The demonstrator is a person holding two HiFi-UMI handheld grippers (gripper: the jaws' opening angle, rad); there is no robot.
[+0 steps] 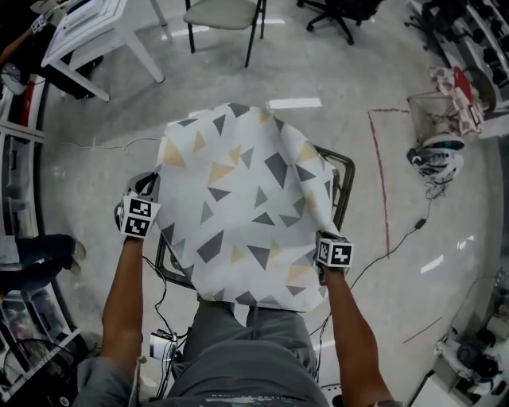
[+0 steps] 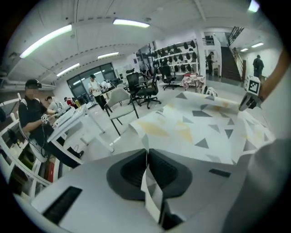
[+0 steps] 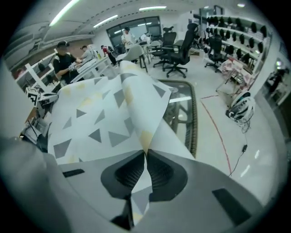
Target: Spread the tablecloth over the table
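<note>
A white tablecloth (image 1: 238,207) with grey and yellow triangles billows over a table whose dark metal frame (image 1: 343,179) shows only at the right side. My left gripper (image 1: 149,187) is shut on the cloth's left edge, and a thin fold of cloth (image 2: 200,123) stands pinched between its pads in the left gripper view (image 2: 146,154). At the near right corner my right gripper (image 1: 323,237) is shut on the cloth (image 3: 104,113). A folded corner runs up from its pads (image 3: 145,157). The table frame (image 3: 182,113) lies under the lifted edge.
A chair (image 1: 227,16) and a white table (image 1: 87,32) stand beyond the cloth, with an office chair (image 1: 338,12) further back. A wire basket (image 1: 441,111), a helmet (image 1: 436,159), a floor cable (image 1: 398,238) and a red tape line (image 1: 380,183) lie to the right. A person's legs (image 1: 36,254) are at the left.
</note>
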